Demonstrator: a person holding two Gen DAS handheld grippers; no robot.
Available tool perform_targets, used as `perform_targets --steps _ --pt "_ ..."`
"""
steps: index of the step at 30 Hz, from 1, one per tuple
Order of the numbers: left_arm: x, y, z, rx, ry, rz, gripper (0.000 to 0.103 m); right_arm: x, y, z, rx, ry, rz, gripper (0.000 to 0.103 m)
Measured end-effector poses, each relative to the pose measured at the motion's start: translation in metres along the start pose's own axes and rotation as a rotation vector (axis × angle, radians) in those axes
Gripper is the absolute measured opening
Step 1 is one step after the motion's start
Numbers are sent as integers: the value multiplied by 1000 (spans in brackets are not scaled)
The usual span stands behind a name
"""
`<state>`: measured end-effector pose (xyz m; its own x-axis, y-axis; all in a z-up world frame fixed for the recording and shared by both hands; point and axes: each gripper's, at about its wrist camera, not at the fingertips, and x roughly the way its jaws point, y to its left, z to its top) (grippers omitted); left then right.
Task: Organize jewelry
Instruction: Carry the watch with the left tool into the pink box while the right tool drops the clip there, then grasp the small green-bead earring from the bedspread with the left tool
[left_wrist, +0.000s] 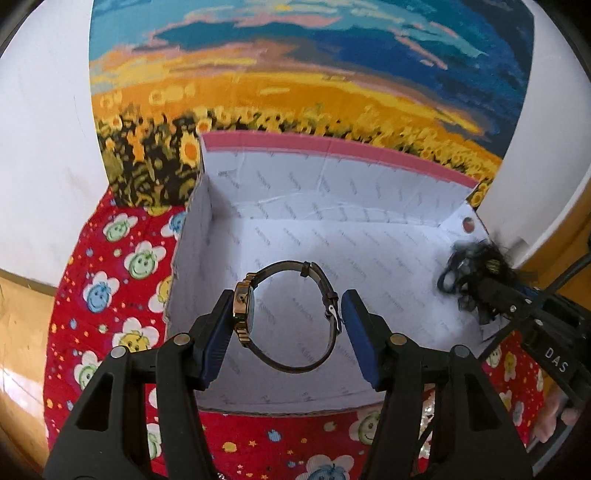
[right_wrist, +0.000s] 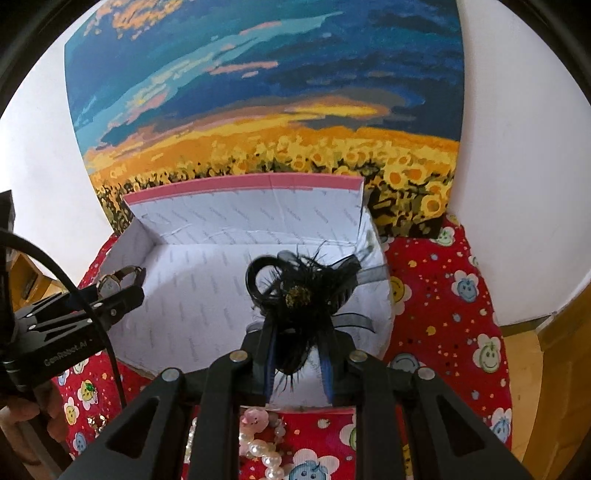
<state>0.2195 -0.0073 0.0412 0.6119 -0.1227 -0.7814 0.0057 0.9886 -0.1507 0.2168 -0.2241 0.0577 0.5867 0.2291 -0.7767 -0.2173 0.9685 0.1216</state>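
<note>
My left gripper is shut on a gold-cased wristwatch with a dark strap, held by its case and clasp above the open white box. It also shows in the right wrist view at the box's left side. My right gripper is shut on a black feathered hair ornament with a gold centre, above the right part of the box. In the left wrist view the ornament hangs over the box's right edge.
The box has a pink rim and stands on a red cloth with smiling flowers. A sunflower painting leans behind. A pearl necklace and pink trinket lie on the cloth in front, small pieces at left.
</note>
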Motion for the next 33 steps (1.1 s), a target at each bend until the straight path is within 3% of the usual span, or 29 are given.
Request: perform_targets --steps 2,4,7,13,19,28,33 --pt "3 1 -1 -1 11 -2 59 1 1 -1 -2 -3 10 27" --pt "4 0 -2 5 18 2 61 -1 3 0 -5 -6 19 40" --pt "-2 -2 -3 21 15 8 71 -8 5 -1 -5 -16 39 51" --pt "-27 -5 -6 39 0 3 72 -33 10 -5 -11 -40 73 65" --pt "-61 -2 -19 50 -26 -6 72 -64 11 -16 -6 -60 101 72" --pt "-98 16 -64 24 -25 -8 72 -94 23 -52 -5 -71 166 81" --pt "-108 34 -89 -19 -44 53 72 -100 30 -75 -24 -70 167 84"
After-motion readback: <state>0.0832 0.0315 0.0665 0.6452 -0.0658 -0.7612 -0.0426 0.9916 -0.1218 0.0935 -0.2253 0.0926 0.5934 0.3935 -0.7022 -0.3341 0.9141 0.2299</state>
